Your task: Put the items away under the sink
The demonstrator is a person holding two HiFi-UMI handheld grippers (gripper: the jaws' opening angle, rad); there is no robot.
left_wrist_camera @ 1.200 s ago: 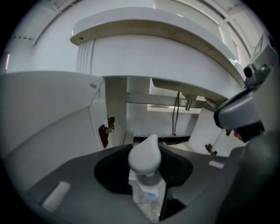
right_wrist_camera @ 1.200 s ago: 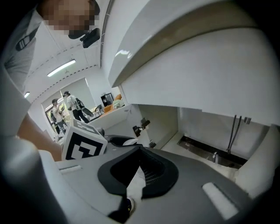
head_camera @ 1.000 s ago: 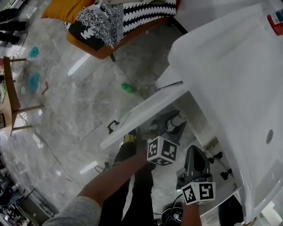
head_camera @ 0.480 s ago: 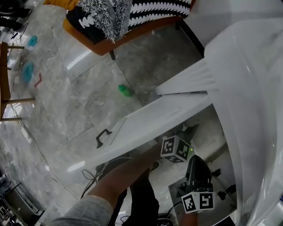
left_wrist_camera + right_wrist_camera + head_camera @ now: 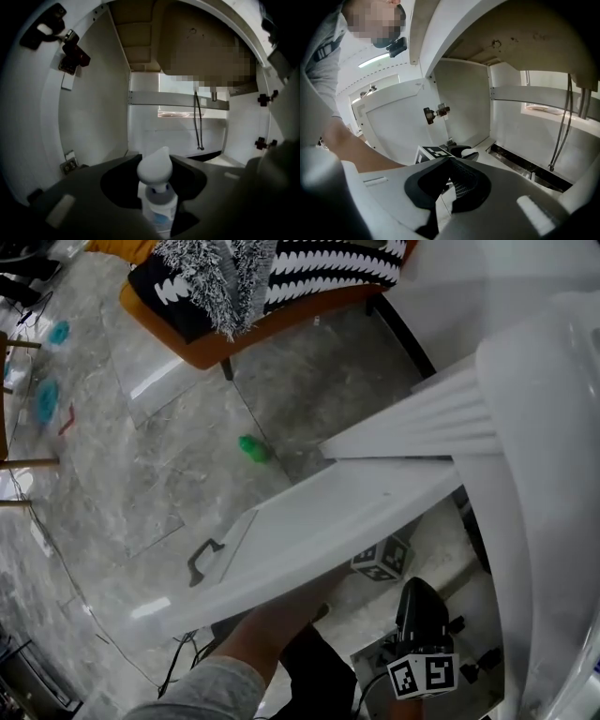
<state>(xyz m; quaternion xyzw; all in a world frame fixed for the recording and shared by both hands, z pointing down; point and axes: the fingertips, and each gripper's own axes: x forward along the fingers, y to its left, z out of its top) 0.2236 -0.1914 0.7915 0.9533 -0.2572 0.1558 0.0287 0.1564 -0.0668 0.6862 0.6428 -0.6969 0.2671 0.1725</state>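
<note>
Left claw (image 5: 156, 161) pinching a white pump bottle (image 5: 160, 211) near its neck, upright, at the mouth of the open under-sink cabinet (image 5: 93, 117). Right claw (image 5: 449, 163) pressed together, empty. Bottle probably light, rigid, slick plastic. Grip below the pump head, not on it.

1. The cupboard door (image 5: 309, 521) is plain white with a black handle (image 5: 204, 562).
2. The cupboard's inner walls (image 5: 93, 108) are the same white, and the hinges (image 5: 75, 54) are black.
3. The floor (image 5: 141, 456) is glossy grey marble with paler veining.
4. A small bright green object (image 5: 251, 448) lies on that grey.
5. The chair (image 5: 225, 338) is orange; the throw (image 5: 319, 263) over it is black and white in zigzag bands, with one shaggy, speckled part.
6. There are teal patches (image 5: 45, 401) at the floor's edge, with a red streak (image 5: 67, 420) beside them.
7. Each marker cube (image 5: 382, 559) (image 5: 423, 677) is white with black square patterns.
8. The pump bottle (image 5: 159, 197) has a white head and a pale blue label.
9. The sleeve (image 5: 202, 695) is grey.
</note>
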